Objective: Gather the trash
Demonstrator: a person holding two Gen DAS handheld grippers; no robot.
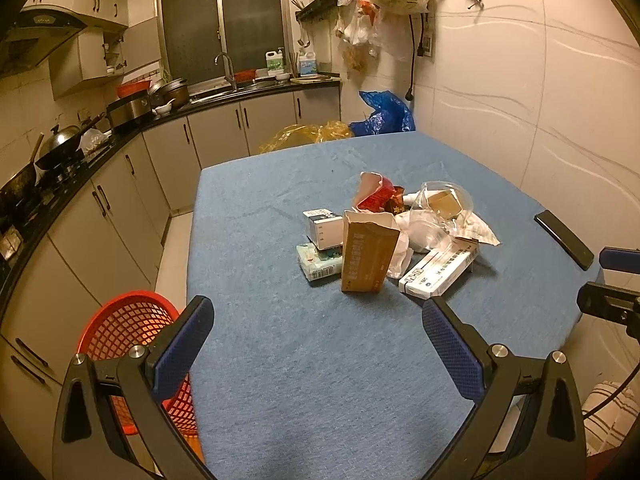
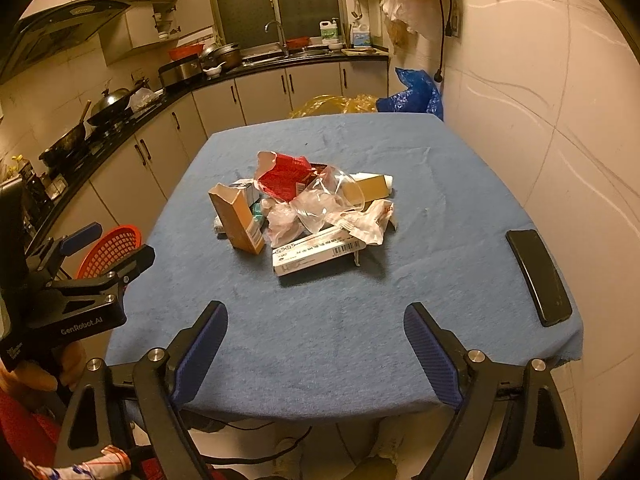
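A heap of trash lies mid-table on the blue cloth (image 1: 304, 360): an upright brown carton (image 1: 369, 255) (image 2: 237, 219), a long white box (image 1: 440, 272) (image 2: 318, 251), a red wrapper (image 1: 376, 196) (image 2: 284, 178), clear plastic packaging (image 1: 442, 200) (image 2: 332, 196), a small white box (image 1: 322, 228) and a tissue pack (image 1: 318, 262). My left gripper (image 1: 318, 344) is open and empty, short of the heap; it also shows in the right wrist view (image 2: 108, 246). My right gripper (image 2: 316, 354) is open and empty at the table's near edge. A red mesh basket (image 1: 132, 328) (image 2: 110, 248) stands on the floor left of the table.
A black phone (image 1: 564, 238) (image 2: 538, 276) lies at the table's right edge. Kitchen counters with pans (image 1: 60, 148) run along the left and back. Yellow (image 1: 304, 136) and blue (image 1: 386, 114) bags sit behind the table. A wall is close on the right.
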